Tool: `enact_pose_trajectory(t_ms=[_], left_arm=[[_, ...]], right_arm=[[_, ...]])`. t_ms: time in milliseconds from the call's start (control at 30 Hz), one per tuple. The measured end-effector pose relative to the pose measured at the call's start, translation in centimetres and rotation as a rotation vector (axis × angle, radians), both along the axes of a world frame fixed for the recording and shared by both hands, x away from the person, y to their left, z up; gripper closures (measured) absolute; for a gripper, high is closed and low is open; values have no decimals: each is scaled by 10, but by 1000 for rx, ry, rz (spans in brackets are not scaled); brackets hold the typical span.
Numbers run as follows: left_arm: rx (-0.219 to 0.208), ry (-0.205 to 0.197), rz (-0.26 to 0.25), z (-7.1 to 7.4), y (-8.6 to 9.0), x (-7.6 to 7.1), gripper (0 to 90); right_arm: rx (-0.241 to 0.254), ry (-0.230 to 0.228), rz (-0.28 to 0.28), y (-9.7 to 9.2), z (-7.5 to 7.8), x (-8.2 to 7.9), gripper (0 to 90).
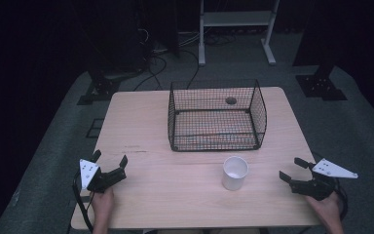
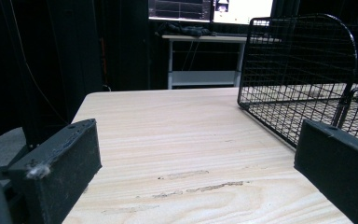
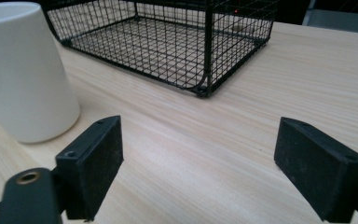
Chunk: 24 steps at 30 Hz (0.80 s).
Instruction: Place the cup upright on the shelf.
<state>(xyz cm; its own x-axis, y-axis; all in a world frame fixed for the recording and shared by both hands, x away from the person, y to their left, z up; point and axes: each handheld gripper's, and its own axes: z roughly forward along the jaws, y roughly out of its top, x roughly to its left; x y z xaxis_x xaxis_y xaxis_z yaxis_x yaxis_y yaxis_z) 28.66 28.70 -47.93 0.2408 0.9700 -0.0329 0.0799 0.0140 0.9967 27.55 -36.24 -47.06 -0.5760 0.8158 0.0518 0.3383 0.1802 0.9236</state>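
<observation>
- White cup [image 1: 235,172] standing upright on the tabletop [image 1: 175,195], near the front edge and a little right of the middle, mouth up.
- Black wire basket [image 1: 217,116] just behind the cup, toward the far side of the tabletop, not touching it (a small gap of bare wood between them).
- Right gripper [image 1: 292,171] low at the right front corner, held by a hand [image 1: 327,210], pointing left toward the cup but apart from it.
- Fingers [image 3: 94,163] of the right gripper spread apart, nothing between them except bare wood; in the right gripper view the cup [image 3: 21,70] at the far left, beyond the left finger and outside the gap.
- Left gripper [image 1: 110,161] at the left front of the tabletop, held by the other hand [image 1: 103,202], well apart from the cup.
- Fingers [image 2: 60,170] of the left gripper also wide apart and gripping nothing; basket [image 2: 303,74] ahead on the right in the left gripper view.
</observation>
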Motion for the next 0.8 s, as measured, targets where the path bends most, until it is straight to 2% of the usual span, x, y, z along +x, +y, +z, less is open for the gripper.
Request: enact_pose_trajectory(t_ms=[100, 200, 500, 800], left_arm=[[4, 0, -1, 0, 0, 0, 0], [11, -1, -2, 0, -1, -1, 0], [6, -2, -4, 0, 0, -1, 0], [3, -4, -5, 0, 0, -1, 0]], right_arm=[[28, 0, 11, -1, 1, 1, 143], [25, -12, 12, 0, 5, 1, 143], [18, -6, 49, 9, 12, 3, 138], [0, -1, 131, 24, 27, -1, 128]])
